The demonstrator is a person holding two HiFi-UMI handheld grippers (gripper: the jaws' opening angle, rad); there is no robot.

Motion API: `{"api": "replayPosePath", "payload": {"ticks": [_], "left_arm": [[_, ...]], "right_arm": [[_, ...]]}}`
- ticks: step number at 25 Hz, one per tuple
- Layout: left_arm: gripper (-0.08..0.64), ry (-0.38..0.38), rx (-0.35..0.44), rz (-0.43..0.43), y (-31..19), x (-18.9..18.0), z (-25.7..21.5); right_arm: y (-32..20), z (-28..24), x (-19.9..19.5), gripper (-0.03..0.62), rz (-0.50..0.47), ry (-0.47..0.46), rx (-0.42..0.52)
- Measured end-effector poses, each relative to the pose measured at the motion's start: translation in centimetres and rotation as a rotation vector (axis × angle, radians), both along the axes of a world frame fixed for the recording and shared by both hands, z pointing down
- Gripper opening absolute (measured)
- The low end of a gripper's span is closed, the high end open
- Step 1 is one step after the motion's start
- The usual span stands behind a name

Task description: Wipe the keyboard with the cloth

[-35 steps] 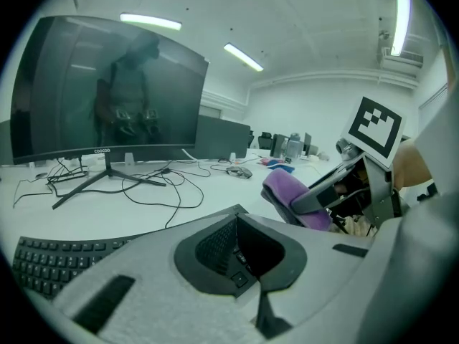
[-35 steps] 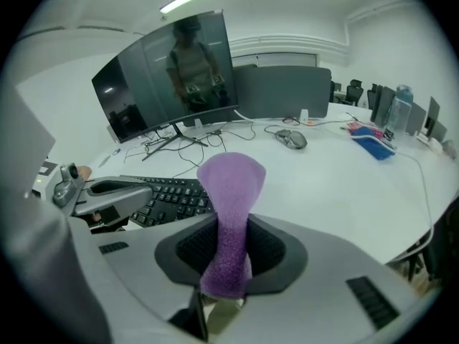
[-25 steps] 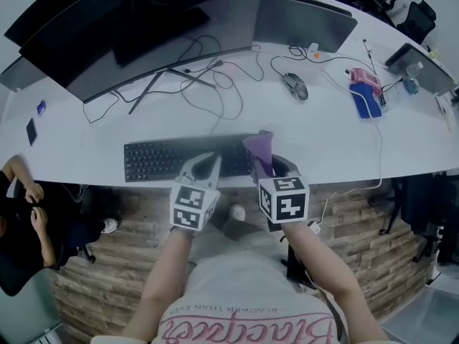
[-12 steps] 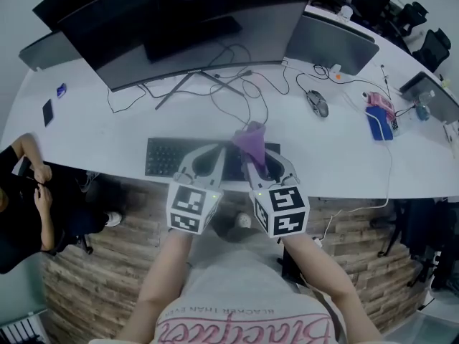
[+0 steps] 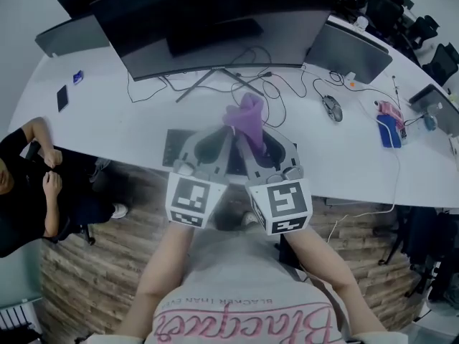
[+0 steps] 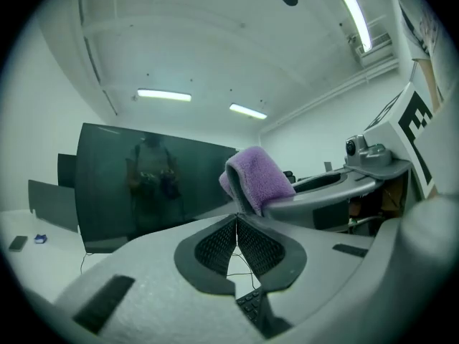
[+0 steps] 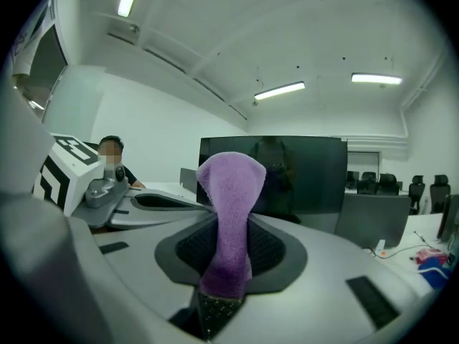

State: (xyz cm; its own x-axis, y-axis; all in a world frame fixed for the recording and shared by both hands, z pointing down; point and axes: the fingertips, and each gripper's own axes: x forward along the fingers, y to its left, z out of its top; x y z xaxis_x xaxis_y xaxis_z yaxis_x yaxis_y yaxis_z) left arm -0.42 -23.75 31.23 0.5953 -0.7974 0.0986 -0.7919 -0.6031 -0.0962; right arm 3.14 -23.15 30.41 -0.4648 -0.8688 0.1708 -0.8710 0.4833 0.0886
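Observation:
My right gripper (image 5: 244, 137) is shut on a purple cloth (image 5: 247, 115), which sticks up past the fingertips and folds over; the right gripper view shows the cloth (image 7: 231, 213) pinched between the dark pads of that gripper (image 7: 228, 260). My left gripper (image 5: 227, 135) is beside it, jaws shut with nothing between them, the pads of this gripper (image 6: 237, 228) meeting. Both are held up above the black keyboard (image 5: 173, 147), which they mostly hide; a few of the keyboard's keys (image 6: 249, 303) show under the left jaws. The cloth (image 6: 258, 178) also shows in the left gripper view.
A wide curved monitor (image 5: 215, 20) stands behind the keyboard with loose cables (image 5: 251, 84) at its foot. A second screen (image 5: 349, 49), a mouse (image 5: 332, 108) and a blue item (image 5: 389, 131) lie to the right. A phone (image 5: 62, 97) lies far left. A seated person (image 5: 29, 185) is at the left.
Both grippers have lifted up from the keyboard toward the head camera, the cloth rising with the right one. The left jaws have stayed shut and empty.

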Motion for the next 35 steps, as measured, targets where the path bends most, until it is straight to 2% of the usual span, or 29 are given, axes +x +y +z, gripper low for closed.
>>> {"api": "replayPosePath", "payload": {"ticks": [14,35], "left_arm": [[0.006,0.059,0.147,-0.051,-0.6,-4.0,-5.0],[0.006,0.099,0.214,-0.043,-2.4,-4.2,-6.5]], "right_arm": [[-0.1,-4.3,-3.4,0.091,-0.007,-0.078,0.170],[-2.3,-5.3,-3.6,0.091,0.022,-0.066,0.226]]}}
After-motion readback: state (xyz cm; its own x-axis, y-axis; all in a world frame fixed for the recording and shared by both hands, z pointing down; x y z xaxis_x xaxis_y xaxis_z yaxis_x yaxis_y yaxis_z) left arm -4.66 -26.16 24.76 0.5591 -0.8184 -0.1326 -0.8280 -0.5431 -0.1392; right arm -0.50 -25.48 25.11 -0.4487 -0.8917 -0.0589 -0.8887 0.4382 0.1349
